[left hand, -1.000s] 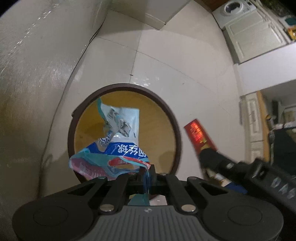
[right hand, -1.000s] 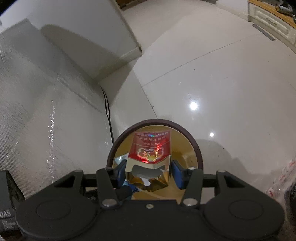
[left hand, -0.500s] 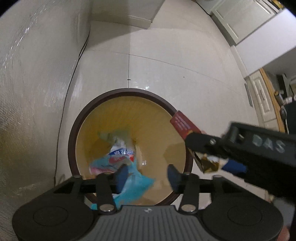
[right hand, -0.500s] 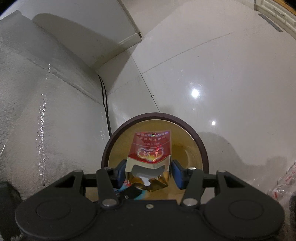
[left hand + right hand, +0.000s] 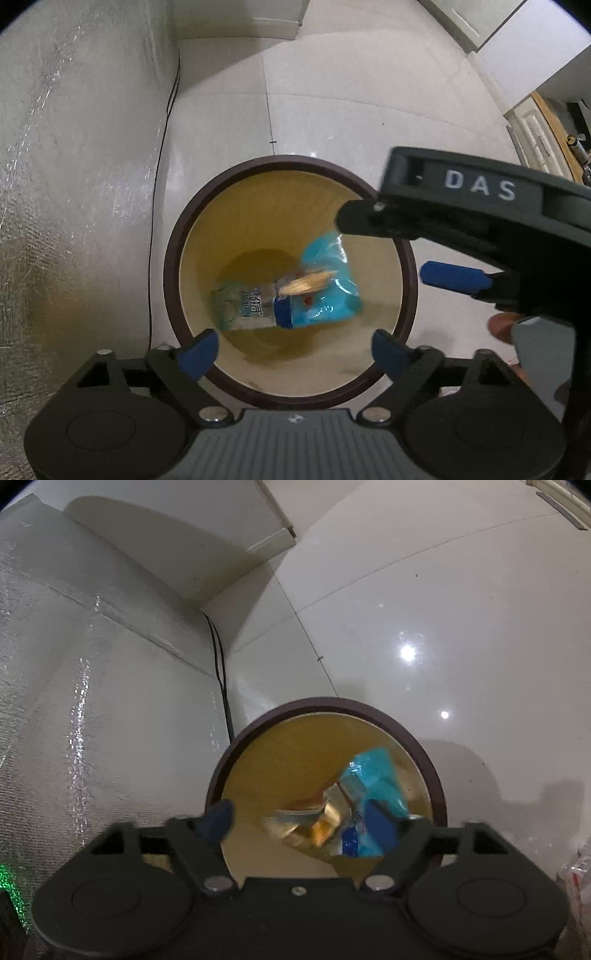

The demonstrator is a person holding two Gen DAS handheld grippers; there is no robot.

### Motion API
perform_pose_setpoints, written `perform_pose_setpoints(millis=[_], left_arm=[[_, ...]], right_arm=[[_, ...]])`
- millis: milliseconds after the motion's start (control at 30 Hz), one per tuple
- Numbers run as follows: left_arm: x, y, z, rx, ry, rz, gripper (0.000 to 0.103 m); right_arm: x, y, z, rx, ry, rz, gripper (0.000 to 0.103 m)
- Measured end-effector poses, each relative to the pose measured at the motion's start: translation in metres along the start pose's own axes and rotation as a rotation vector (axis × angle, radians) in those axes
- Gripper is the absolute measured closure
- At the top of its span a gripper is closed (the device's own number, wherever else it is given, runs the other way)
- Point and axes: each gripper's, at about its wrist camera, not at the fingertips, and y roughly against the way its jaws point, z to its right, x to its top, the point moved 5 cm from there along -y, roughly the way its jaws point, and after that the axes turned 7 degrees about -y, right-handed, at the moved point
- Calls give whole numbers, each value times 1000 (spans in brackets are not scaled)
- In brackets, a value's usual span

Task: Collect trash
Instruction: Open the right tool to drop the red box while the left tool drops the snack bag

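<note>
A round bin (image 5: 173, 258) with a dark brown rim and yellow inside stands on the white floor below both grippers. A blue snack wrapper (image 5: 327, 295) and a pale green-white wrapper (image 5: 242, 304) lie at its bottom. My left gripper (image 5: 293, 352) hangs over the near rim, its jaws opening, nothing between them. In the right wrist view my right gripper (image 5: 299, 819) is over the bin (image 5: 332, 703) too, jaws opening. The red and gold box (image 5: 314, 821), blurred, drops free between them beside the blue wrapper (image 5: 376, 775). The right gripper's blue pad (image 5: 454, 277) shows at the bin's right side.
A silver foil-textured surface (image 5: 74, 184) rises close on the bin's left, and a black cable (image 5: 162, 147) runs down beside it. White furniture (image 5: 221, 546) stands behind. Glossy white tile floor (image 5: 443, 609) spreads to the right. Crinkled plastic (image 5: 576, 871) lies at the right edge.
The left gripper opened and its blue wrapper fell into the bin. The right gripper came lower over the bin, opened, and let go of the red box.
</note>
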Motion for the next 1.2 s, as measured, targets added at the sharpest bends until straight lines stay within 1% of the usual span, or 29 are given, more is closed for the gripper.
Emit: perform_pose_setpoints(millis=[133, 200, 267, 367, 467, 600, 700, 933, 1067, 1200], left_arm=[[-2, 0, -1, 10, -6, -15, 6], [-3, 0, -1, 15, -12, -22, 4], [-3, -1, 1, 24, -18, -25, 2], [-4, 0, 2, 38, -27, -32, 1], [-4, 2, 3, 51, -34, -34, 0], [-4, 6, 3, 71, -32, -41, 0], [-6, 11, 1, 100, -34, -53, 0], [-14, 27, -1, 129, -27, -48, 0], [-19, 42, -4, 184, -28, -22, 0], [-25, 63, -9, 189, 0, 12, 0]], right_arm=[[1, 4, 7, -46, 30, -11, 14], [-2, 6, 11, -59, 48, -28, 11], [-5, 8, 13, -75, 70, -32, 11], [-6, 13, 15, -98, 96, -24, 7], [-8, 21, 17, -114, 119, -20, 1], [-14, 30, 20, -149, 166, -18, 1], [-18, 36, 21, -176, 196, -20, 1], [-27, 63, 25, -217, 225, 9, 1], [-32, 80, 27, -227, 225, 30, 1], [-41, 96, 29, -239, 232, 52, 1]])
